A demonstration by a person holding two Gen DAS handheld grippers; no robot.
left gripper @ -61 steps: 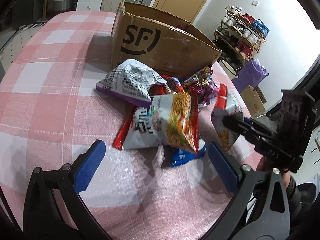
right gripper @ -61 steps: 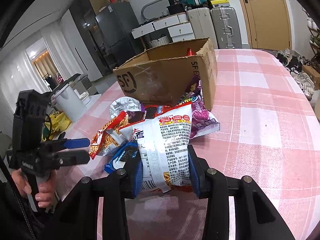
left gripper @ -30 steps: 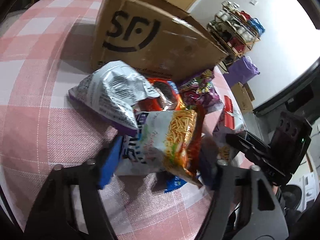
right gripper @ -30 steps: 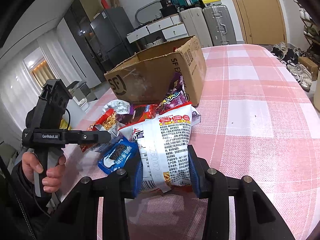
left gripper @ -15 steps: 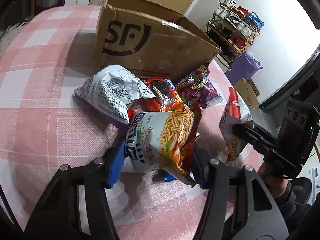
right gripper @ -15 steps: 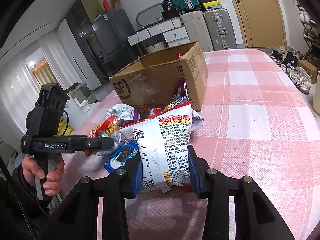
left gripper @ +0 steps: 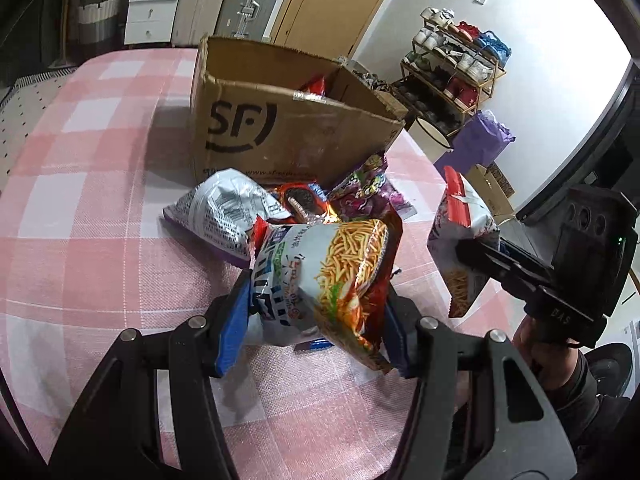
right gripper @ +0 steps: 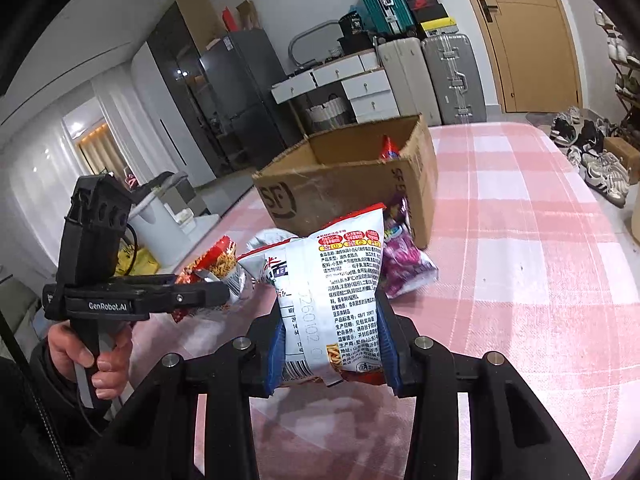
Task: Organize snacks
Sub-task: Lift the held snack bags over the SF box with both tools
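The left gripper (left gripper: 316, 316) pinches a noodle snack bag (left gripper: 340, 276), lifted off the pink checked surface (left gripper: 100, 208). The right gripper (right gripper: 330, 344) pinches a white snack bag (right gripper: 332, 304), standing tall between its pads. The open cardboard box (left gripper: 280, 136) sits straight ahead of both grippers, past the loose snacks. The left gripper looks a bit nearer to it.

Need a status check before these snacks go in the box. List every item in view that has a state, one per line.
left hand-held gripper: shut on noodle snack bag, lifted
right hand-held gripper: shut on white snack bag, lifted
cardboard box: open, upright, red packet inside
silver bag: lying on table
purple candy bag: lying beside box
cookie packet: lying in pile
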